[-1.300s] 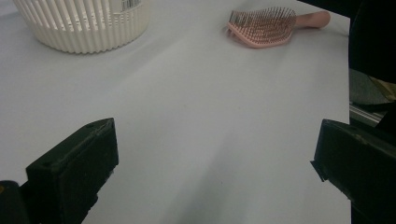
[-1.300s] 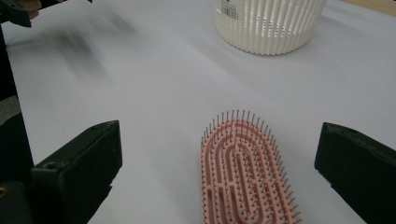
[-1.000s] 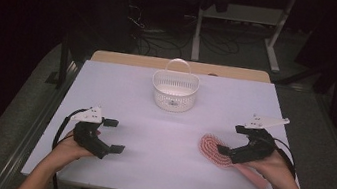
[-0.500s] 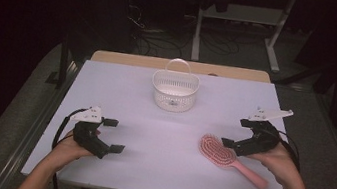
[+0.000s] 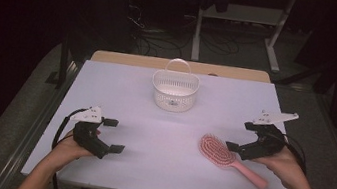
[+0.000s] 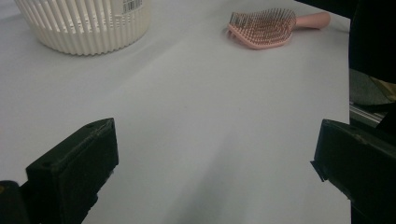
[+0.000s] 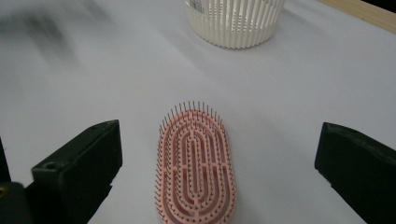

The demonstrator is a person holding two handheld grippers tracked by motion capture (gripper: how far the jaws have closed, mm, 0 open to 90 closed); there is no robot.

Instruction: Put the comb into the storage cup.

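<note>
Hovering just beside the pink hairbrush point(image 5: 227, 156), my right gripper point(image 5: 240, 136) stands wide open, the brush lying bristles-up on the desk point(image 5: 160, 138), nearer me than the white basket point(image 5: 174, 91).

Dark room, cable-strewn floor point(image 5: 164, 38)

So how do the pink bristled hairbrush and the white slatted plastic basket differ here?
The pink bristled hairbrush lies flat, bristles up, by the right gripper; the white slatted plastic basket stands upright at the table's far middle. The brush is long and low, the basket round and taller. Both rest untouched on the table.
</note>
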